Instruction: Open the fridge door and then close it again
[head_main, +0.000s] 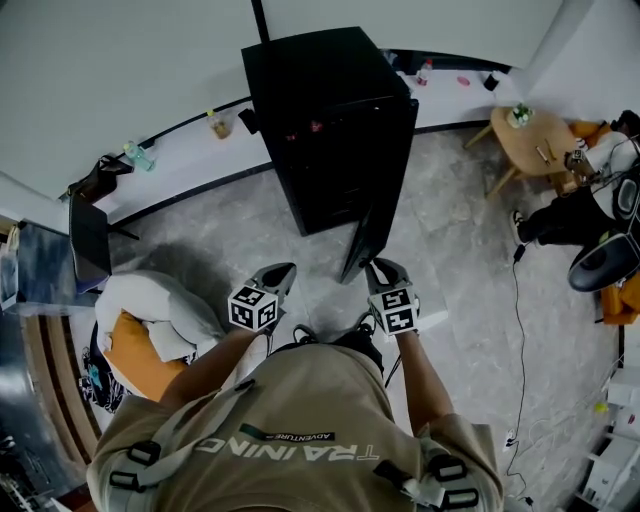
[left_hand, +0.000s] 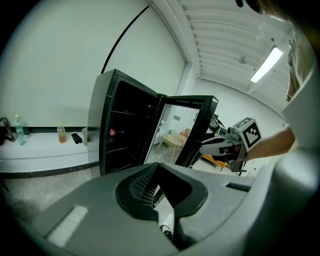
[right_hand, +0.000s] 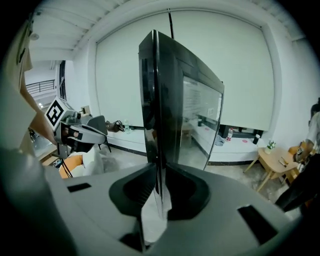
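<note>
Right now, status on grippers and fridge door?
Right gripper shut on fridge door edge. Left gripper shut, empty. Door open. Nothing seen in its swing path.

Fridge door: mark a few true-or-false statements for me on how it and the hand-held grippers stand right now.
1. The fridge door stands open. True.
2. The right hand-held gripper is clamped on the door's edge. True.
3. The left hand-held gripper holds the door too. False: it is shut on nothing, clear of the fridge.
4. The round wooden table stands on the person's left. False: it stands on the right, beyond the fridge.
</note>
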